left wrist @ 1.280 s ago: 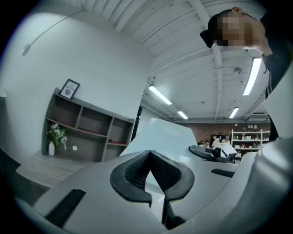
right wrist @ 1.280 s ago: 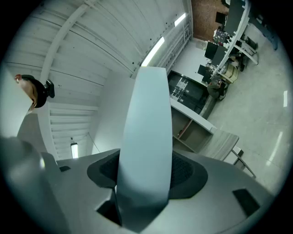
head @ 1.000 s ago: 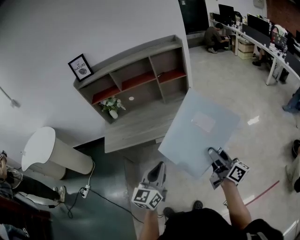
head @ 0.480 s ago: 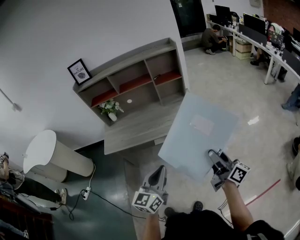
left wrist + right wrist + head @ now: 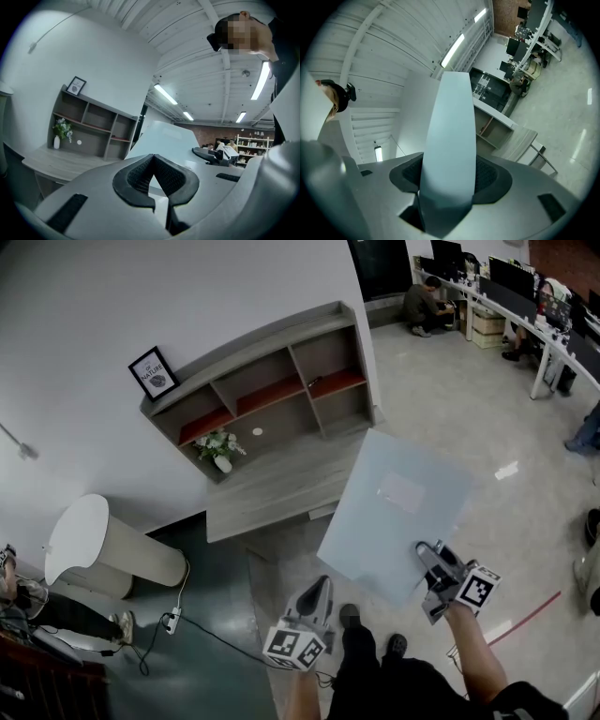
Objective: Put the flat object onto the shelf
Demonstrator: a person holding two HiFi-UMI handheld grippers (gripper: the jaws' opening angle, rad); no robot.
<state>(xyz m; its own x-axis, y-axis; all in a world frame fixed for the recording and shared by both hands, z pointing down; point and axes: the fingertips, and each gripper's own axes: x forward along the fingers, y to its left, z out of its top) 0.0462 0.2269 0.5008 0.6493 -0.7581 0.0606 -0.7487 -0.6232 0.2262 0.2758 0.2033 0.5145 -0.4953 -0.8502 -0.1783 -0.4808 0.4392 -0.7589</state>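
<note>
The left gripper is held low, well in front of the shelf and pointing toward it. Its jaws are pressed together with nothing between them. The right gripper reaches forward on an outstretched forearm, jaws clamped on the near edge of the flat object. This pale panel is held tilted in the air in front of the shelf's right end, its far corner toward the shelf. A blank rectangular label sits on its upper face. On the shelf's top left stands a framed print, apparently reading "NATURE".

White wall, glossy floor, office desks, perhaps with monitors
</note>
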